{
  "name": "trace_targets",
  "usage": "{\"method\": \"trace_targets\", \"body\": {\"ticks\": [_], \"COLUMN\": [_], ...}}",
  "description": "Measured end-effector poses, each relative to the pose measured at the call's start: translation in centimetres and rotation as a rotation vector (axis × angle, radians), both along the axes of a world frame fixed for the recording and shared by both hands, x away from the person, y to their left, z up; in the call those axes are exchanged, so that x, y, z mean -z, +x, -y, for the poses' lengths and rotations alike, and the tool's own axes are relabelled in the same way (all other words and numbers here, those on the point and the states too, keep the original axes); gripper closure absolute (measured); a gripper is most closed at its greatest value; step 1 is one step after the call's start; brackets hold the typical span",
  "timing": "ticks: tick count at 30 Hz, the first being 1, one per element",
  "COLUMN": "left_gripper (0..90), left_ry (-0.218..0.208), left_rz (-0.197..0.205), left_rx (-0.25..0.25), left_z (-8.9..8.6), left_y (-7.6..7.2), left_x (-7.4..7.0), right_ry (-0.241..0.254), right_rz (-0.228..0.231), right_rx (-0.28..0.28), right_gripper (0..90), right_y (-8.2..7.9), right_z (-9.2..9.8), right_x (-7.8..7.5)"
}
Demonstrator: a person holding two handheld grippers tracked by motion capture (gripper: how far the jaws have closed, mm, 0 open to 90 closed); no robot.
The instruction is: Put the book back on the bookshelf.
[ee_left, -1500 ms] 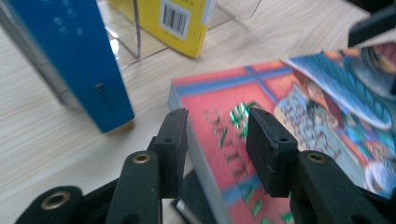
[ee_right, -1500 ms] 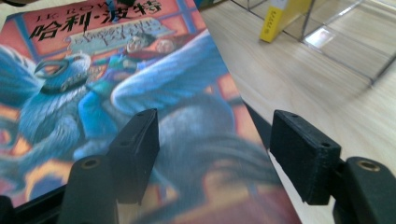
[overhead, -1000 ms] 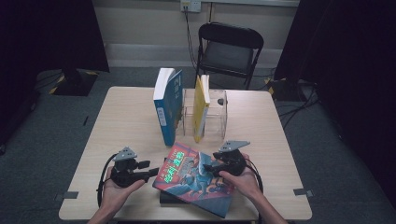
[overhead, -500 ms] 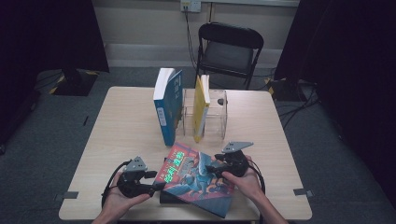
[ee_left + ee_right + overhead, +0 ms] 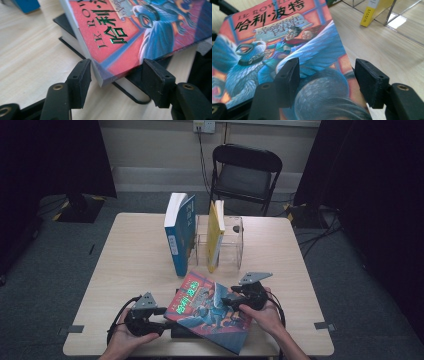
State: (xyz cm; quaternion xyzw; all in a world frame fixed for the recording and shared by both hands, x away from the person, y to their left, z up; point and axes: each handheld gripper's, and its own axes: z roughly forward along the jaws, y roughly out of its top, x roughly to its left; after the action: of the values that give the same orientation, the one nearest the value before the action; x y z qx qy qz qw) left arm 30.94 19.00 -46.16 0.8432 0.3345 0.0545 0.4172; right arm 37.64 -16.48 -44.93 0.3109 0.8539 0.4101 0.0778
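Left gripper point(image 5: 165, 319): has come in from the left to the near-left corner of the colourful book point(image 5: 212, 310); jaws have just been opening, now about half wide, straddling that corner. In the left gripper view point(image 5: 113, 75) the pads sit either side of the corner, no clear press yet.
Right gripper point(image 5: 227, 300): parked over the book's right part, jaws have just been narrowing a bit. In the right gripper view point(image 5: 325, 80) the jaws stand apart above the cover point(image 5: 287, 50), nothing pinched that I can see.
Colourful book: lies flat at the near edge of the tabletop point(image 5: 130, 265), askew on a dark book point(image 5: 75, 40) underneath.
Rack: clear holder point(image 5: 232, 240) further back, with a blue book point(image 5: 179, 232) leaning at its left and a yellow book point(image 5: 215, 232) upright in it.
Meaning: left side is now set for a grab. My read is that a two-handed lift of the top book comes next.
Risk: corner grip is thin, so the book may pivot or drag the dark one.
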Motion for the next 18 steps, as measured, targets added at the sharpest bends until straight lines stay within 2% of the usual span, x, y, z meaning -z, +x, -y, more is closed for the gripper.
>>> {"method": "trace_targets", "body": {"ticks": [4, 6, 7, 10, 15, 18], "left_gripper": [35.6, 35.5, 35.7, 34.4, 33.9, 38.1], "left_ry": [-0.014, -0.001, -0.010, 0.021, 0.008, 0.008], "left_rz": [0.016, 0.036, 0.029, 0.063, 0.064, 0.061], "left_rx": [-0.038, -0.058, -0.073, -0.096, -0.128, -0.135], "left_z": [0.1, 0.3, 0.4, 0.8, 1.0, 1.2], "left_y": [0.9, 1.3, 1.5, 2.1, 3.3, 3.9], "left_x": [-0.1, -0.2, -0.2, -0.4, -0.2, -0.3], "right_ry": [-0.023, -0.028, -0.031, -0.031, -0.031, -0.042], "right_rz": [0.012, 0.016, 0.014, 0.006, 0.009, 0.041], "right_rx": [-0.002, -0.001, -0.001, -0.001, 0.011, 0.014], "right_gripper": [39.7, 39.8, 39.8, 39.6, 39.6, 39.6], "right_y": [-0.8, -1.3, -1.5, -2.0, -3.1, -4.1], "right_z": [0.5, 0.8, 1.0, 1.4, 2.0, 2.2], "right_x": [-0.2, -0.3, -0.3, -0.3, -0.3, -0.4]}}
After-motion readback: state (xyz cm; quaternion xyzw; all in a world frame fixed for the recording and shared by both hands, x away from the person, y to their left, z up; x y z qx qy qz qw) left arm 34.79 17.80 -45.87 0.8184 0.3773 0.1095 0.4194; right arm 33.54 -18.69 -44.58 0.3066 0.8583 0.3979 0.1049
